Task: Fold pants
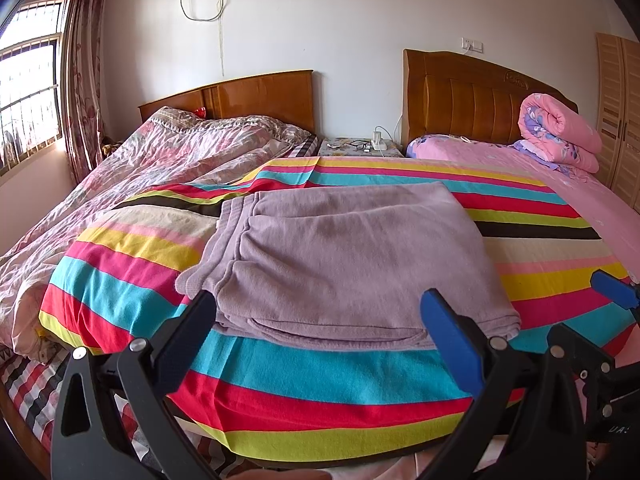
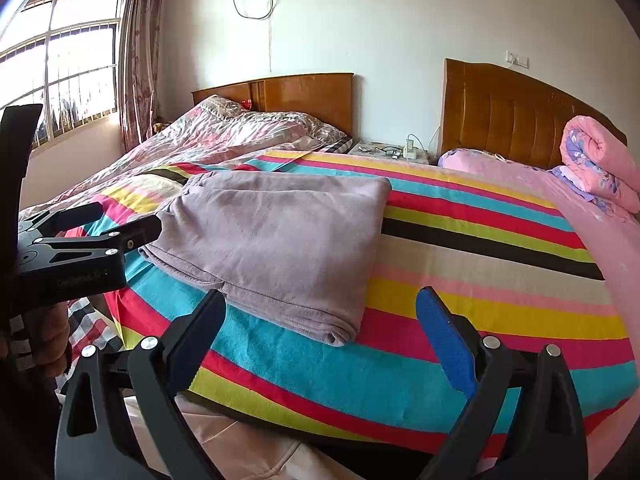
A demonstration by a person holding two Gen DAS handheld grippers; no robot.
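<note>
There, I held both the left gripper (image 1: 320,312) and right gripper (image 2: 320,312) with fingers wide apart, empty, near the folded lilac pants (image 1: 340,264) on the striped blanket (image 1: 320,384), nothing between them.

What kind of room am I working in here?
A home bedroom, most likely: two beds with wooden headboards, a rolled pink quilt, and the folded purple pants on a striped blanket.
</note>
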